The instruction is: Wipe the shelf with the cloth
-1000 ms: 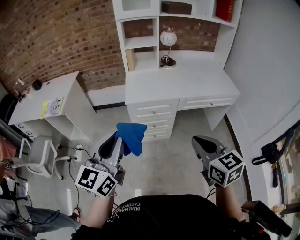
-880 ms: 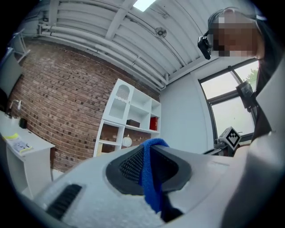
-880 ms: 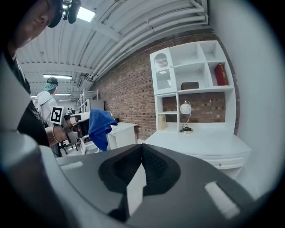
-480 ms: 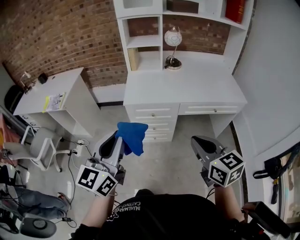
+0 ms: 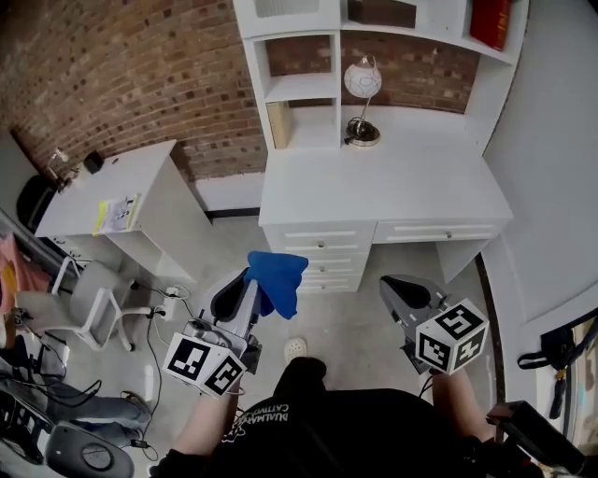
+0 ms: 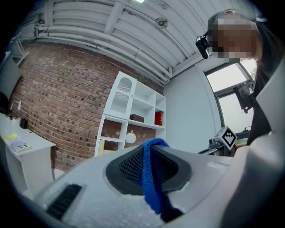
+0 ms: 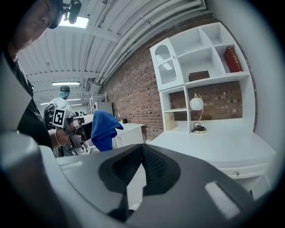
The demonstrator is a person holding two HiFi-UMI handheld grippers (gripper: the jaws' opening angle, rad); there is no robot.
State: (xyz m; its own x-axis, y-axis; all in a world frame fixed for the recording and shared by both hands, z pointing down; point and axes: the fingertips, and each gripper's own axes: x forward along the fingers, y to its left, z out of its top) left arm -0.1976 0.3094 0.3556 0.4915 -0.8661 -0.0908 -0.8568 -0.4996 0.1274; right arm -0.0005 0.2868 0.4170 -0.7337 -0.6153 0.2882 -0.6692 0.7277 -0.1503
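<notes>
The left tongs [image 5: 249, 285] are clenched on the blue cloth [image 5: 277, 276]. In the left gripper view the cloth [image 6: 149, 178] runs as a pinched strip between the 2 dark pads [image 6: 127, 167]. Its loose end bunches above the tips and hangs to their right. It is held in the air over the floor [image 5: 346, 331], well short of the shelf [image 5: 304, 89].

The right tongs [image 5: 404, 291] are closed at the tips with nothing between them. They hover to the right of the cloth, near the drawers [image 5: 327, 252].

The shelf is a white unit that stands at the far edge of the desk [image 5: 392, 191], against the brick wall [image 5: 140, 65]. A globe lamp [image 5: 363, 82] stands on the desk in the wide middle bay. A red book [image 5: 492, 21] stands upright in the top right bay, and a dark box [image 5: 378, 11] sits in the bay to its left.

Far left, a 2nd desk [image 5: 140, 177] carries a yellow-edged sheet [image 5: 114, 215]. A grey chair [image 5: 89, 299] stands near it.

In the right gripper view the cloth [image 7: 104, 127] shows to the left, raised in the left tongs [image 7: 73, 124].
</notes>
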